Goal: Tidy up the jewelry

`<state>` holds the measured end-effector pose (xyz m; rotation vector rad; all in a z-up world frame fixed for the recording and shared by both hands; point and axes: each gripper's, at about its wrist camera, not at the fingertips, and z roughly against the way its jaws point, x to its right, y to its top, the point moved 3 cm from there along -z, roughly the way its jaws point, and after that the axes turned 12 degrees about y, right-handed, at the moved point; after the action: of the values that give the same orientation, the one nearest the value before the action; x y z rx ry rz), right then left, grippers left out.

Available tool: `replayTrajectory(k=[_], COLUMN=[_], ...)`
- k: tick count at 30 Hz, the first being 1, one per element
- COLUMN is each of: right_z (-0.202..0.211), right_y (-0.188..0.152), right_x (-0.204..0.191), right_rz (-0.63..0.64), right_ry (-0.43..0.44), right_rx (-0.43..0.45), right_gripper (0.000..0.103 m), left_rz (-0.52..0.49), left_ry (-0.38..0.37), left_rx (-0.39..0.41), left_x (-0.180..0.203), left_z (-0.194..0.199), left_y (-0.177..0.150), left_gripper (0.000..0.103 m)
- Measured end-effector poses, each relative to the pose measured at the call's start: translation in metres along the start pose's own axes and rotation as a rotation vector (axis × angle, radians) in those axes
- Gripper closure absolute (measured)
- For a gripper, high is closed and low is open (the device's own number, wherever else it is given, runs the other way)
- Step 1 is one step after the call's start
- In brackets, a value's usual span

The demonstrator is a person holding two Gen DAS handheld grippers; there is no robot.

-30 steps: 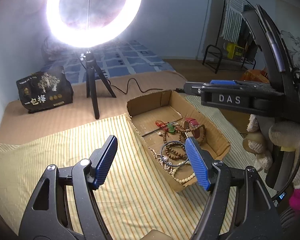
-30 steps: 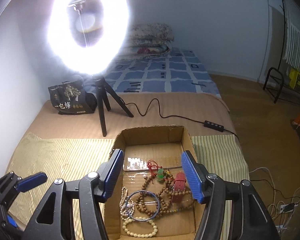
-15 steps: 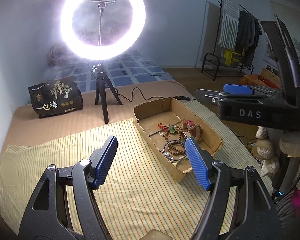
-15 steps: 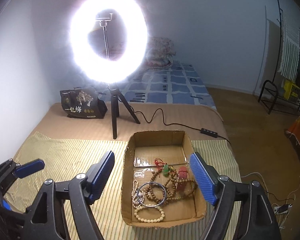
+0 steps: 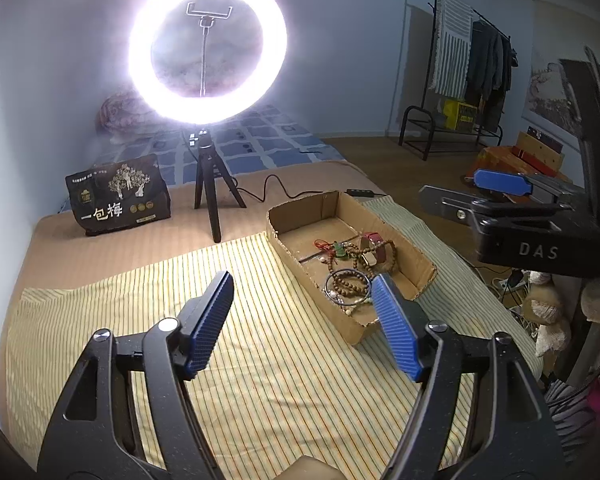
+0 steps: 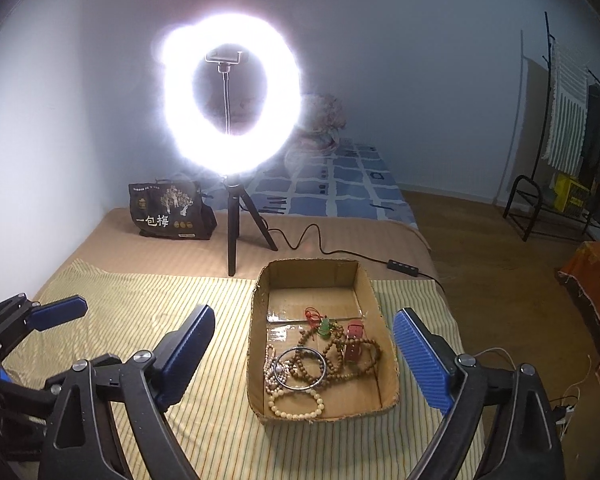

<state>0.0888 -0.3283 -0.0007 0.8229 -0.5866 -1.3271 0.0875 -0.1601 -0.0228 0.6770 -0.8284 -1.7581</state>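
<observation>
A shallow cardboard box [image 6: 260, 396] [image 5: 420, 264] lies on a yellow striped cloth [image 5: 100, 304]. In it is a heap of jewelry: brown bead strings [image 6: 340, 364], a cream bead bracelet [image 6: 296, 404], a metal bangle [image 6: 300, 368], a red strap [image 6: 354, 344] and a green pendant on red cord [image 6: 324, 326]. My right gripper [image 6: 304, 354] is open and empty, raised above and short of the box. My left gripper [image 5: 304, 320] is open and empty, left of the box. Each gripper shows in the other's view: the right gripper [image 5: 500, 182], the left gripper [image 6: 56, 314].
A lit ring light on a black tripod [image 6: 232, 236] stands behind the box, its cable and switch [image 6: 404, 267] trailing right. A dark printed bag [image 6: 168, 212] sits at the back left. A clothes rack [image 6: 560, 184] stands on the wooden floor at the right.
Both grippers have pulled back and up from the box, so the box looks smaller and farther. Both stay open and empty. The jewelry has not moved.
</observation>
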Motion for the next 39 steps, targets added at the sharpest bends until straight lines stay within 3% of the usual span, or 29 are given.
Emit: replayTrajectory(k=[2, 5, 15, 39], right_z=[0.004, 0.009, 0.018, 0.011], right_y=[-0.003, -0.006, -0.016, -0.024], right_x=[-0.002, -0.003, -0.006, 0.0], right_rz=[0.003, 0.006, 0.012, 0.006], right_ry=[-0.004, -0.012, -0.031, -0.056], right_rx=[0.005, 0.023, 0.046, 0.04], right_gripper=[0.01, 0.0, 0.0, 0.0], left_rz=[0.006, 0.001, -0.033, -0.026], left_ry=[0.0, 0.01, 0.062, 0.098], left_rx=[0.001, 0.009, 0.047, 0.034], left_x=[-0.001, -0.001, 0.002, -0.001], left_z=[0.003, 0.008, 0.019, 0.017], left_y=[-0.001, -0.002, -0.006, -0.01], left_gripper=[0.023, 0.022, 0.002, 0.001])
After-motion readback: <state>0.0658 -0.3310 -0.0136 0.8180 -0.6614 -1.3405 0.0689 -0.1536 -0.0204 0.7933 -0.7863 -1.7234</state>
